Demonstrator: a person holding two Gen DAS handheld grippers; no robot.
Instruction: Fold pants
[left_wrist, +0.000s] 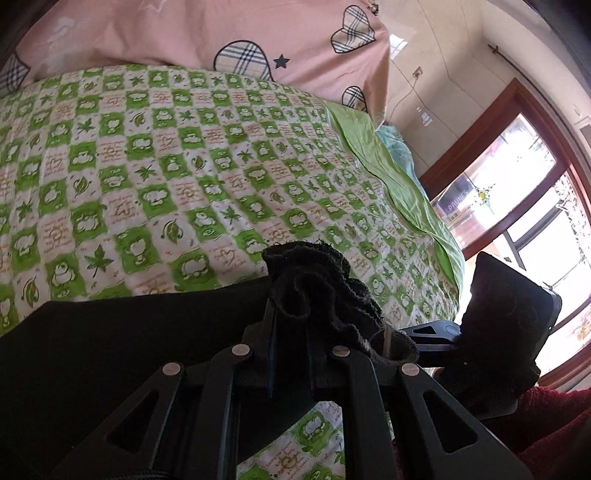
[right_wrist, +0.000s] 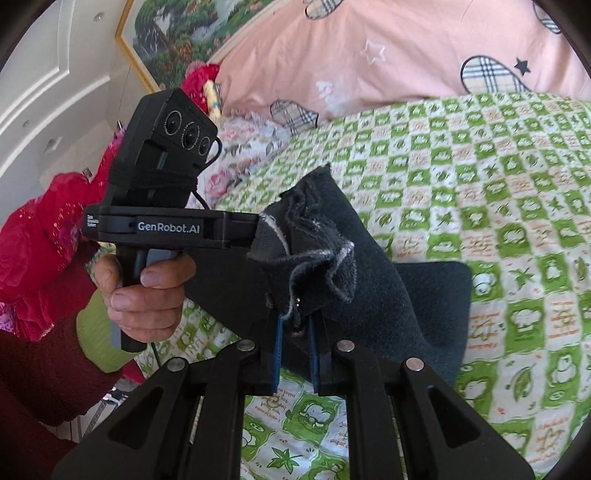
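The dark fleece pants (left_wrist: 122, 343) lie on a green-and-white checked bedspread (left_wrist: 184, 177). My left gripper (left_wrist: 290, 317) is shut on a bunched edge of the pants, which sticks up between the fingers. My right gripper (right_wrist: 295, 325) is shut on another bunched edge of the same pants (right_wrist: 369, 280), lifted above the bed (right_wrist: 498, 221). The two grippers are close together: the left one shows in the right wrist view (right_wrist: 255, 230) held in a hand, and the right one's body shows at the right of the left wrist view (left_wrist: 506, 317).
A pink quilt with plaid hearts (left_wrist: 229, 40) lies at the head of the bed. A plain green sheet (left_wrist: 399, 177) runs along the bed's right edge, beside a wood-framed window (left_wrist: 517, 177). A framed picture (right_wrist: 184, 33) hangs on the wall. The person's red sleeve (right_wrist: 40, 258) is at left.
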